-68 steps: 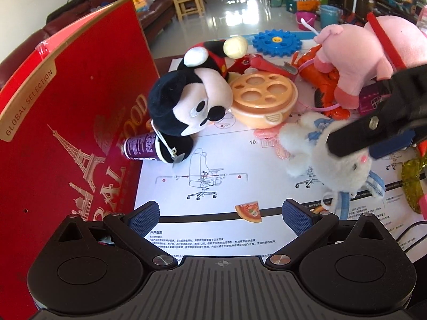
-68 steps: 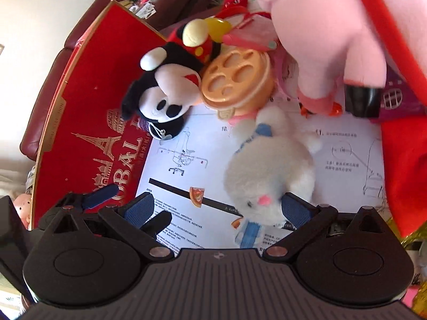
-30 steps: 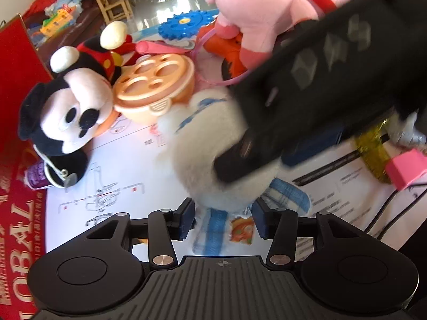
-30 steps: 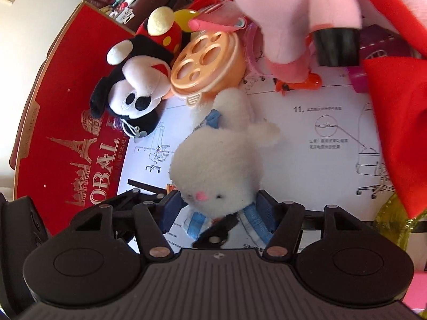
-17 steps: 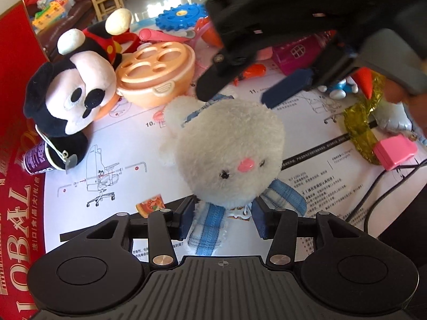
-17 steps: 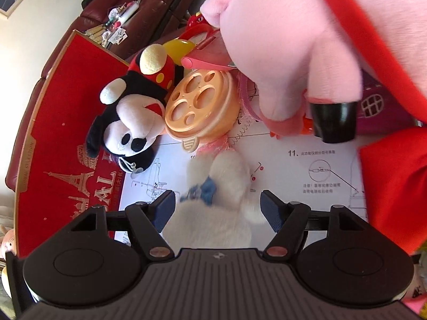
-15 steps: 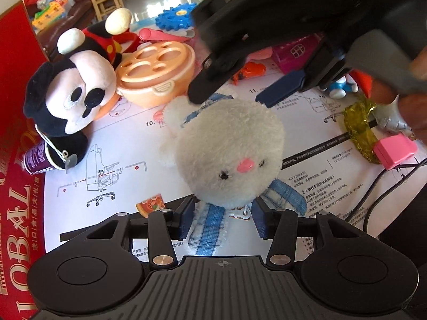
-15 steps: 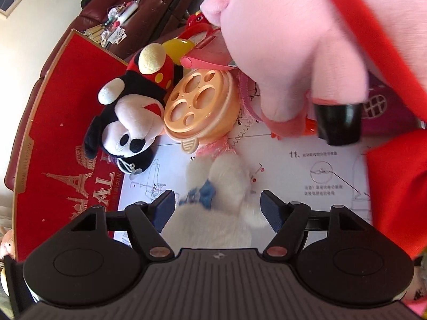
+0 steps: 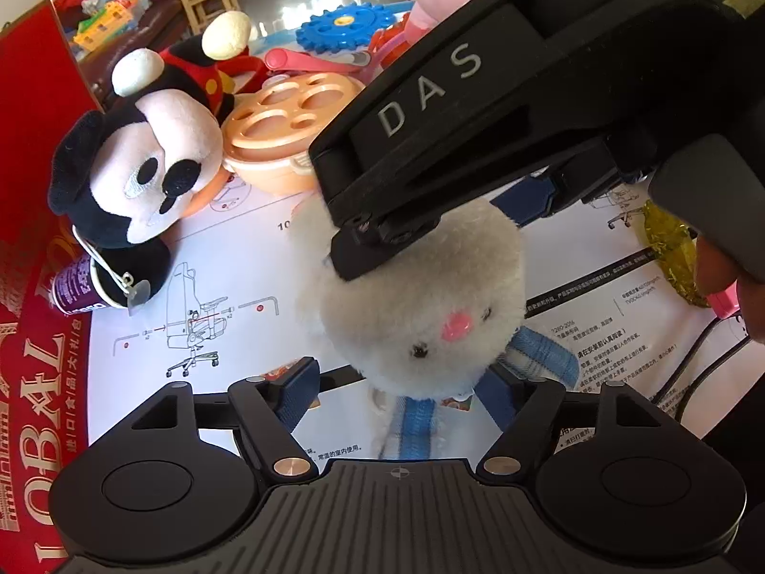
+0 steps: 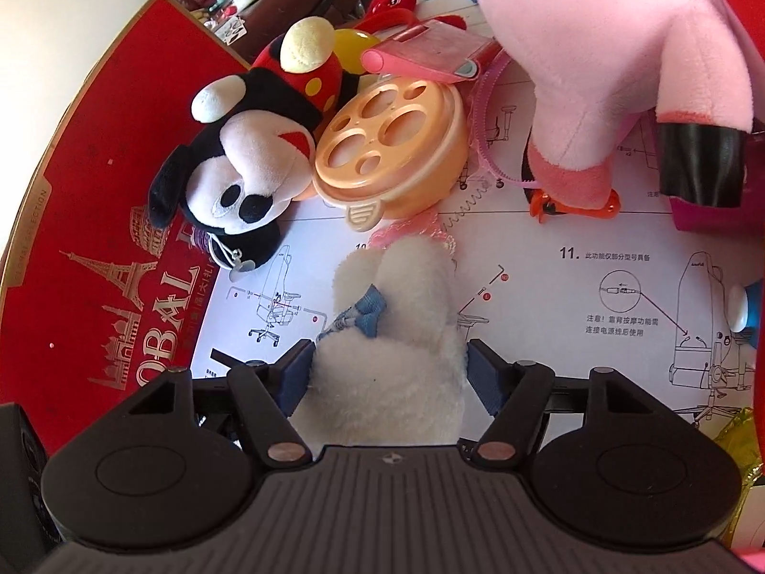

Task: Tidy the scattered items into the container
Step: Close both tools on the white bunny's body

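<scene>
A white plush rabbit (image 9: 420, 296) with a blue checked scarf lies on a printed instruction sheet (image 9: 215, 263). My left gripper (image 9: 399, 392) is at its scarf end. Its jaws are opening, with the scarf between them and the pads clear of it. My right gripper (image 9: 430, 239) comes in from the upper right over the rabbit's head. In the right wrist view the rabbit (image 10: 397, 335) fills the gap of the right gripper (image 10: 389, 373), and both pads press on its fur. The red box (image 9: 28, 191) stands along the left, also in the right wrist view (image 10: 95, 191).
A black-and-white mouse plush (image 9: 143, 177) and an orange lid with holes (image 9: 287, 134) lie just beyond the rabbit. A pink pig plush (image 10: 597, 48) looms at the right. A purple can (image 9: 71, 287), a blue gear (image 9: 349, 28), yellow foil (image 9: 669, 248) and cables (image 9: 693, 358) surround the sheet.
My left jaws have spread apart off the rabbit's scarf. My right gripper has come down over the rabbit's head and now has it between its pads.
</scene>
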Available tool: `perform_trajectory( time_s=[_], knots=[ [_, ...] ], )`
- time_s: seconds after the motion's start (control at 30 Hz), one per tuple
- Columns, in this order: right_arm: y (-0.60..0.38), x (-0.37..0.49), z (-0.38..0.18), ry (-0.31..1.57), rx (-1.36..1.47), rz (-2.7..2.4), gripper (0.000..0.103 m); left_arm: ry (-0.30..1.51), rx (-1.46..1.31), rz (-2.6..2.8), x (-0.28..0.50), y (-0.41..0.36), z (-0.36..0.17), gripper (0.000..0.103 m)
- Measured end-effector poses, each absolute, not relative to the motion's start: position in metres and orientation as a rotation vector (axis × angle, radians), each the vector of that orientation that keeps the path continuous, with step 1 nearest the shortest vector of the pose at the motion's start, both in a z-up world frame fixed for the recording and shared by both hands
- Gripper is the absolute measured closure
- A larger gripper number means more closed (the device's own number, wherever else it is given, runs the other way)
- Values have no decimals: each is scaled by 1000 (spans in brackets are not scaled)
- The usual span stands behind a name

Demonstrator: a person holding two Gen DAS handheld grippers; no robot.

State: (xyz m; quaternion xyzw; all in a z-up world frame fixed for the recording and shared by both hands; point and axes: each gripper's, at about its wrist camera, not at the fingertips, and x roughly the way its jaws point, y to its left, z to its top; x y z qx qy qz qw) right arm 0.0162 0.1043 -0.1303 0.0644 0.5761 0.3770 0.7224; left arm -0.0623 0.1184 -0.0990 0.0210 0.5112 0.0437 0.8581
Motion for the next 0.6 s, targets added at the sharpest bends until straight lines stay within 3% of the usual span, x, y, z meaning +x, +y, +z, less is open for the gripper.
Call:
perform_trajectory(
  time_s=[0.1,0.43,0.6],
  knots=[
    [113,14,-136,1328,154,846,27,1070,15,51,-62,119,-98,43],
    [114,6,-135,1310,152,845,35,1057,-7,41,-66,125,-98,44],
    [108,8,-133,1342,187,832,34,1055,-6,16,-70,124,-96,52]
  ],
)
